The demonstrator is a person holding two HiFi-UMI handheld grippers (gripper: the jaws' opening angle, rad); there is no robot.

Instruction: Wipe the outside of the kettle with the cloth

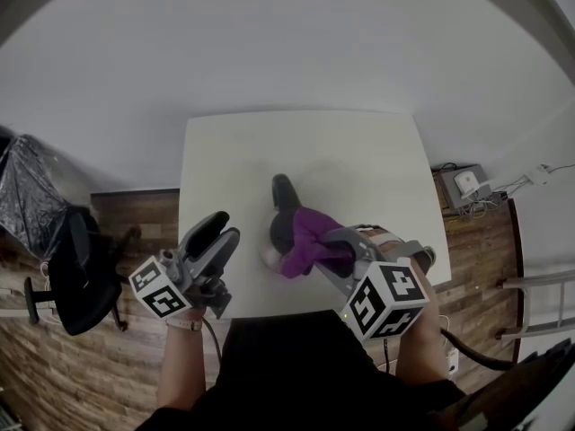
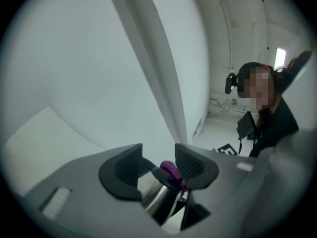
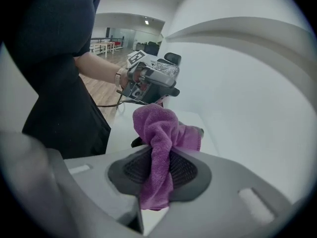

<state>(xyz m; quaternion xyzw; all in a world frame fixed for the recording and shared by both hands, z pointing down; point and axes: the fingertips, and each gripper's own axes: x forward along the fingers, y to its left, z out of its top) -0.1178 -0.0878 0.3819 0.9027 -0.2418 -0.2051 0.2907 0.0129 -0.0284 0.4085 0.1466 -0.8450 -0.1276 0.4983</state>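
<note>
Mid-frame, the right gripper (image 1: 334,251) pinches the purple cloth (image 1: 308,239) to rub the kettle (image 1: 281,215) on the counter (image 1: 234,151); the left gripper (image 1: 218,229), lower left, hangs part-open and empty nearby.

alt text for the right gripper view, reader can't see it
The right hand-held gripper is shut on a purple cloth that bunches up above its jaws, over a white table. Behind it, a person in dark clothes holds the left hand-held gripper.
</note>
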